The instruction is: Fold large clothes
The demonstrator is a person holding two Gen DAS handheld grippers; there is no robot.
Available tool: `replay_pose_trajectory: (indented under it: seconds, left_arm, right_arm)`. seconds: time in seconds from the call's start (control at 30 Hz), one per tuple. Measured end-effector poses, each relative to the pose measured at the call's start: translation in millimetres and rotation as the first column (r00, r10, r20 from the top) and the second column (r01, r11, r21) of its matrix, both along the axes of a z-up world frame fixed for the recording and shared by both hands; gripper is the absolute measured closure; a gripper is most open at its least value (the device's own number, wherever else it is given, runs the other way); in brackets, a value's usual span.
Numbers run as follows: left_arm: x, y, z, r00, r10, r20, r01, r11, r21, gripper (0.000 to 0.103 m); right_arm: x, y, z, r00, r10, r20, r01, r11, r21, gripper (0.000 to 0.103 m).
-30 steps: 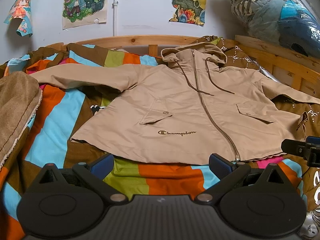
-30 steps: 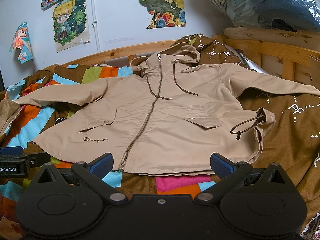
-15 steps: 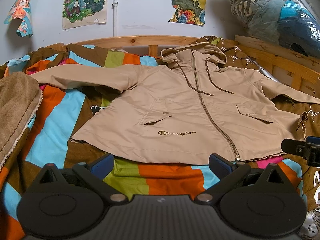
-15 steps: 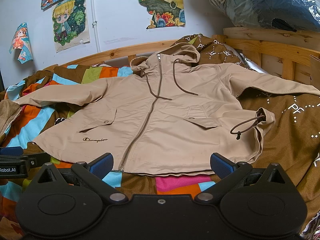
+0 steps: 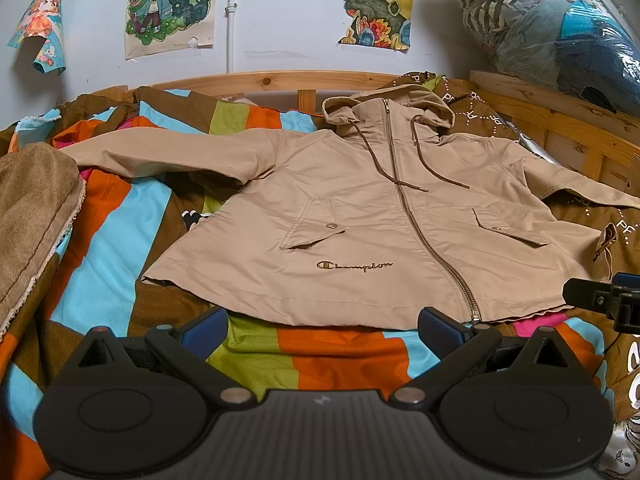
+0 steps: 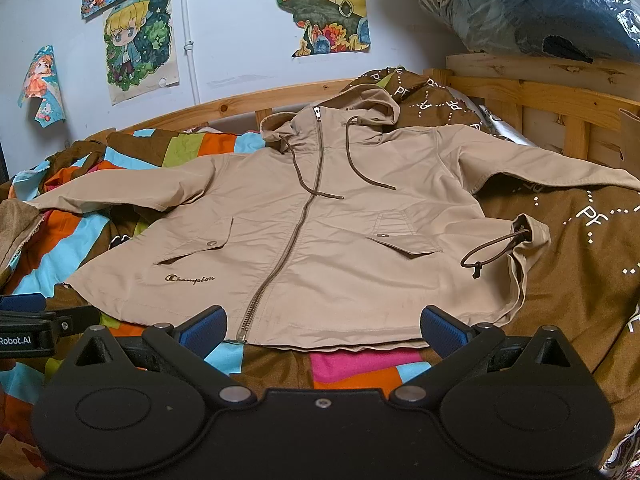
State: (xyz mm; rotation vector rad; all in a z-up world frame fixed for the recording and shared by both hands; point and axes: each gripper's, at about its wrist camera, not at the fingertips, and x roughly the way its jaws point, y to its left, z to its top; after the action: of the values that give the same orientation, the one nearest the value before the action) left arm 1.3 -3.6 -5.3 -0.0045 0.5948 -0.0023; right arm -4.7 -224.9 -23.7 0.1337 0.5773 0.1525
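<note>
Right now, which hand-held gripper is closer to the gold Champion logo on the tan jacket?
Left. The left hand-held gripper sits just below the gold Champion logo; the right hand-held gripper is lower and further right of it, past the brown zipper.

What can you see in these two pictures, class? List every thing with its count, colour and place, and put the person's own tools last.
Jacket: one, beige, zipped, spread flat front-up on the bed, hood toward the wall.
Drawcords: two, brown, lying across the chest.
Striped cover: one, orange, blue, green and brown, under the jacket.
Brown printed cloth: one, brown with white letters, on the right of the bed.
Tan fleece: one, tan, at the left edge.
Bed frame: one, pale wood, behind the hood and along the right side.
Posters: four, colourful cartoons, on the white wall.
Bagged bedding: one bundle, blue and grey in clear plastic, top right.
Left gripper: one, black with blue pads, jaws open, near the hem.
Right gripper: one, same colours, jaws open, near the hem.
</note>
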Motion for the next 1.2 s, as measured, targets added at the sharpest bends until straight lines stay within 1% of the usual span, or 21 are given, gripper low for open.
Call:
replay_pose_trajectory:
  seconds: [1.07, 1.13, 1.2]
  left_arm:
    - [0.0, 1.2, -0.2, 1.000, -0.002, 0.000, 0.002, 1.000, -0.003, 0.000]
    - [0.3, 1.4, -0.8, 1.000, -0.003, -0.004, 0.003, 1.000, -0.006, 0.000]
    - [1.7, 1.9, -2.8, 1.000, -0.006, -0.024, 0.006, 1.000, -0.015, 0.000]
  right_arm:
    - [0.4, 0.1, 0.3, 1.000, 0.000, -0.002, 0.000, 1.000, 0.001, 0.001]
    - [0.5, 0.0, 0.5, 1.000, 0.001, -0.002, -0.001, 1.000, 0.000, 0.001]
    - [0.7, -0.1, 0.6, 1.000, 0.000, 0.000, 0.000, 1.000, -0.002, 0.001]
